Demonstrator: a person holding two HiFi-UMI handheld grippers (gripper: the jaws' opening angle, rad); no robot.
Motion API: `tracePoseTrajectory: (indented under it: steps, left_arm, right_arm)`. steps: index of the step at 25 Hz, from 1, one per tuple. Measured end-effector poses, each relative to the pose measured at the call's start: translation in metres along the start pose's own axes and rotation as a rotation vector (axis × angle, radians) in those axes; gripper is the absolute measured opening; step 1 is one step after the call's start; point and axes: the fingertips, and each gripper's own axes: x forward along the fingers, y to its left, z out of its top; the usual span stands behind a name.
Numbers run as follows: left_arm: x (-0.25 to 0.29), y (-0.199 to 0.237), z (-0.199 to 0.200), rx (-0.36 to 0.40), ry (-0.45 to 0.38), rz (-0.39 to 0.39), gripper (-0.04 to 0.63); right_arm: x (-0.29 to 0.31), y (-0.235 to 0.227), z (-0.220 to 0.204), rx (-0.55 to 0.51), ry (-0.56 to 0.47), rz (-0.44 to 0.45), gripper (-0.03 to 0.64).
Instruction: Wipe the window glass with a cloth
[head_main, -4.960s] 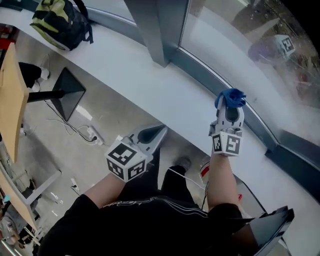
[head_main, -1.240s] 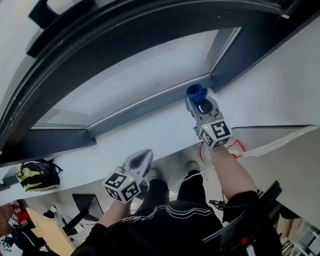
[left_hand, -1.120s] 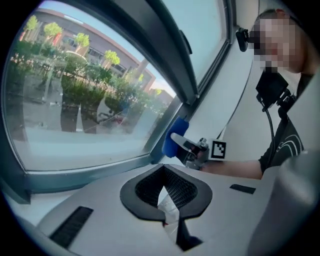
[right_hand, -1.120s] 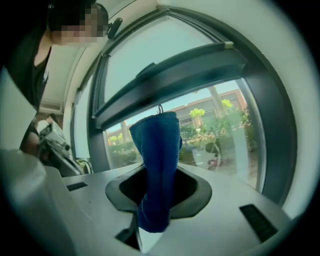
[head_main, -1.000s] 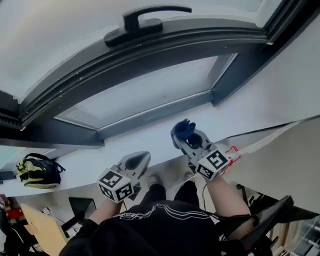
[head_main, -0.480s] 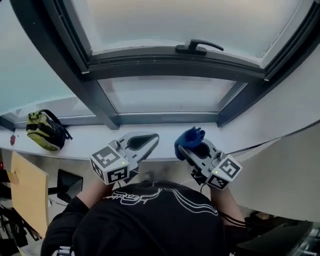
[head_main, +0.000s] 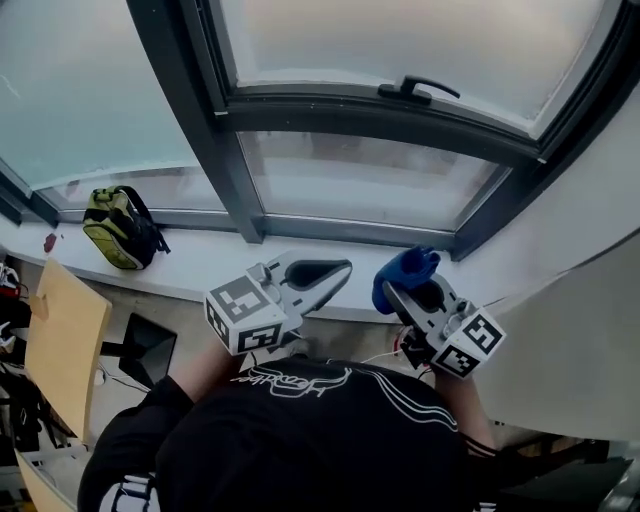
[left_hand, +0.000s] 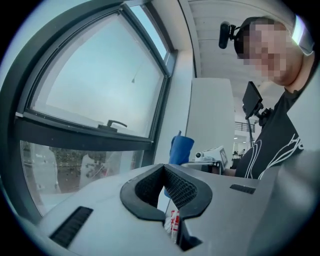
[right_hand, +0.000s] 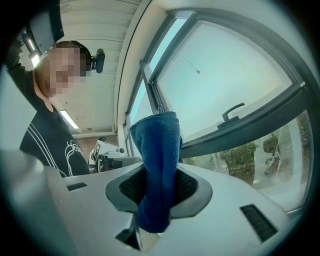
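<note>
A blue cloth (head_main: 403, 272) sticks up from my right gripper (head_main: 412, 285), which is shut on it below the lower window pane (head_main: 370, 185). In the right gripper view the cloth (right_hand: 157, 160) stands pinched between the dark pads of that gripper (right_hand: 157, 189), with the window handle (right_hand: 232, 111) beyond. My left gripper (head_main: 338, 270) hangs beside it, shut with nothing in it, just in front of the sill (head_main: 200, 262). In the left gripper view its jaws (left_hand: 166, 181) meet, and the cloth (left_hand: 180, 148) shows behind them. Neither gripper touches the glass.
A dark grey frame (head_main: 215, 150) splits the window into panes, with a handle (head_main: 418, 88) on the upper sash. A green and black backpack (head_main: 120, 228) lies on the sill at the left. A wooden tabletop (head_main: 60, 340) is at lower left, a white wall (head_main: 590, 220) at right.
The head view has swung from the sill up to the window. Both grippers have come together below the lower pane. The right gripper keeps the cloth; the left stays shut.
</note>
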Motion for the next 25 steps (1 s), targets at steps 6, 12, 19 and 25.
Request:
tracePoseTrajectory:
  steps: [6,12,19,25]
  left_arm:
    - [0.002,-0.029,-0.006,0.013,0.010,0.008,0.006]
    - [0.005,-0.046,-0.011,0.017,0.024,0.002,0.006]
    - [0.005,-0.058,-0.018,0.006,0.025,0.006,0.006]
    - [0.006,-0.059,-0.022,-0.004,0.032,0.003,0.006]
  right_arm:
    - [-0.028,0.014,-0.005,0.010,0.013,-0.014,0.098]
    - [-0.044,0.025,-0.008,0.048,-0.008,-0.013,0.098]
    - [-0.056,0.036,-0.013,0.054,0.001,-0.004,0.098]
    - [-0.059,0.034,-0.015,0.055,0.001,-0.021,0.098]
